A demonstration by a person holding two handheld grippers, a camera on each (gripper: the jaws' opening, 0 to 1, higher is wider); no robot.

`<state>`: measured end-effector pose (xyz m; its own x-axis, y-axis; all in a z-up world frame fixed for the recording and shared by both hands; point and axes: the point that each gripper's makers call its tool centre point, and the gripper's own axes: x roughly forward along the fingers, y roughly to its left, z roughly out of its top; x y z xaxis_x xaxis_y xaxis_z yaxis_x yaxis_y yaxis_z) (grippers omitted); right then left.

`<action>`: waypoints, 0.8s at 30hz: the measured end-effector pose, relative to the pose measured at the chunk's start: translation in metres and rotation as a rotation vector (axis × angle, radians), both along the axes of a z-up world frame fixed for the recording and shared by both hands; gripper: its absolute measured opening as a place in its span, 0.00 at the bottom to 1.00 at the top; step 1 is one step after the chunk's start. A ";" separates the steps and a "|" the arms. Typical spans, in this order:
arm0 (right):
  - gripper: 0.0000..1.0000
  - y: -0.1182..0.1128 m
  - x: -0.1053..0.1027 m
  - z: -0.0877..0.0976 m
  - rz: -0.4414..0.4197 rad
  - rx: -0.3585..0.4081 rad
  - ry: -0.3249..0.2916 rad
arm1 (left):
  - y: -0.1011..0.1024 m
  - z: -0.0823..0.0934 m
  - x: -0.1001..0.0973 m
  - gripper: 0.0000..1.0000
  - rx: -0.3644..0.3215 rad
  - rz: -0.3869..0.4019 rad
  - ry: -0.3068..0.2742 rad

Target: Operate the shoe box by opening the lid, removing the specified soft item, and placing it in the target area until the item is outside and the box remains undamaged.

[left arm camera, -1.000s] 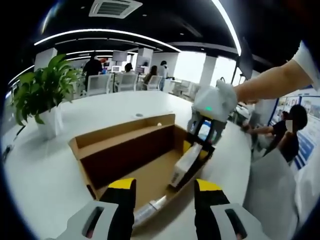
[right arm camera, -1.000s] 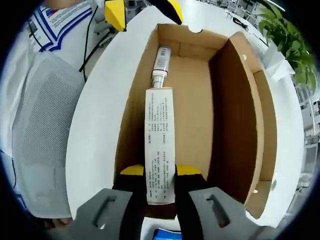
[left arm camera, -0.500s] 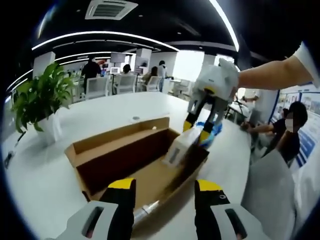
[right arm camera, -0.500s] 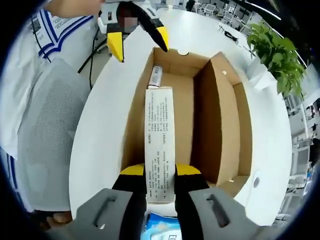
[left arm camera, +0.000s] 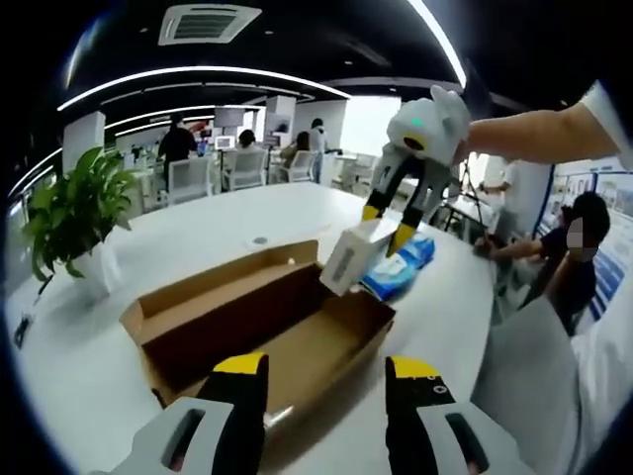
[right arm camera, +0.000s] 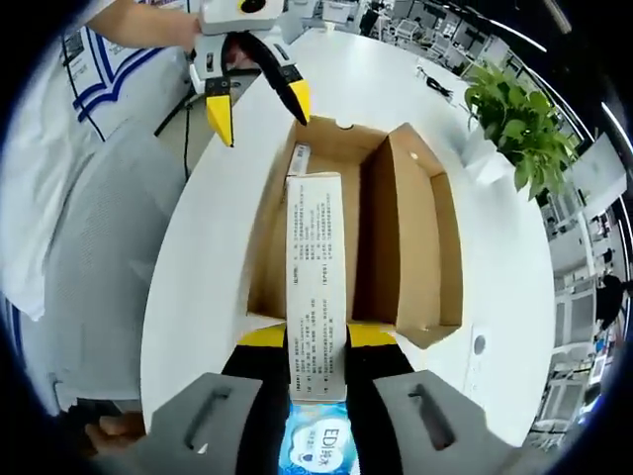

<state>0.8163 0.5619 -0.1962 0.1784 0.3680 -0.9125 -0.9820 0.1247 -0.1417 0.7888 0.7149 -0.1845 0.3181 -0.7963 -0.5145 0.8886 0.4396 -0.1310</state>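
Left gripper view, from the left edge across: a leafy plant (left arm camera: pixel 69 213) in a white pot on a white table (left arm camera: pixel 198 223). Nearer the middle, an open brown shoe box (left arm camera: pixel 252 317) of plain cardboard, lid folded back toward the plant, inner walls dark brown, floor paler. At the bottom, the left gripper (left arm camera: pixel 324 381) with grey arms and yellow-tipped black jaws standing apart, clasping nothing, poised at the near end of the shoe box. Right of middle and higher, the right gripper (left arm camera: pixel 388 226) reaching in from the right, its yellow tips clamped on a white carton (left arm camera: pixel 354 257) — long, narrow, small dark print on one face, tilted, raised above the far right corner of the shoe box. Just behind the carton, a blue pack (left arm camera: pixel 398 267) lying flat on the table. Farthest right, a seated person (left arm camera: pixel 574 257) at the table's edge.

Right gripper view, left to right: a person's white top with blue stripes (right arm camera: pixel 69 89) along the left side. Top centre-left, the left gripper (right arm camera: pixel 255 102) with jaws spread wide, held over the table edge by the shoe box's far end. Centre, the carton (right arm camera: pixel 316 282) running straight up from the right gripper (right arm camera: pixel 316 341), jaws closed on its lower end; rows of fine print cover its white face. Beneath it, well below, the shoe box (right arm camera: pixel 410 247) open, with a small tube-like item (right arm camera: pixel 300 156) at its far end — detail too small to tell. Bottom centre, the blue pack (right arm camera: pixel 321 445) between the gripper arms. Far right, the plant (right arm camera: pixel 519 124).
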 end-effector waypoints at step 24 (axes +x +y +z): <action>0.18 -0.168 -0.020 0.023 -0.085 -0.045 -0.014 | -0.095 0.005 -0.028 0.48 0.032 -0.028 -0.002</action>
<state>0.7965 0.3939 -0.1732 0.2201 0.3101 -0.9249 -0.9661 0.2004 -0.1627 0.7604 0.6202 -0.1794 0.2971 -0.7879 -0.5394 0.9009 0.4184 -0.1150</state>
